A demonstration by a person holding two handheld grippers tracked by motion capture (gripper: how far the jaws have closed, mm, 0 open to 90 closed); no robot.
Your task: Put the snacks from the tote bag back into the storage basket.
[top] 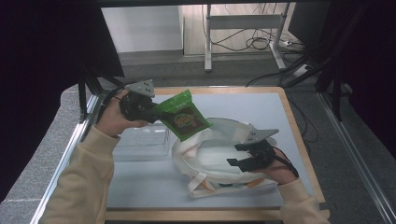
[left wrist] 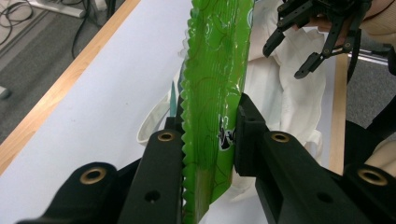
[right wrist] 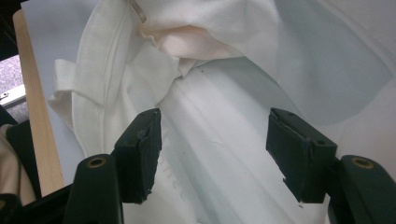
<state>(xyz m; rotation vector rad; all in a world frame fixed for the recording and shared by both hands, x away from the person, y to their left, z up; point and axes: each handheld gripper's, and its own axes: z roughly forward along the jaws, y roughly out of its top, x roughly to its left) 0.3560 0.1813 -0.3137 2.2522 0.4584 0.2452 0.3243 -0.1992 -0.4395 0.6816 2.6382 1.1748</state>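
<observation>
1. The left gripper is clamping the glossy green snack packet with a brown label by its crimped edge, holding it in the air above the table, just over the rim of the crumpled white cloth tote bag.
2. The right gripper is hovering over the bag with its jaws spread apart, grasping nothing; white fabric is lying beneath them.
3. Picking up looks done; lowering the packet into the bag and releasing it is what remains.
4. A clear plastic tray is sitting beside the bag on the grey tabletop.
</observation>
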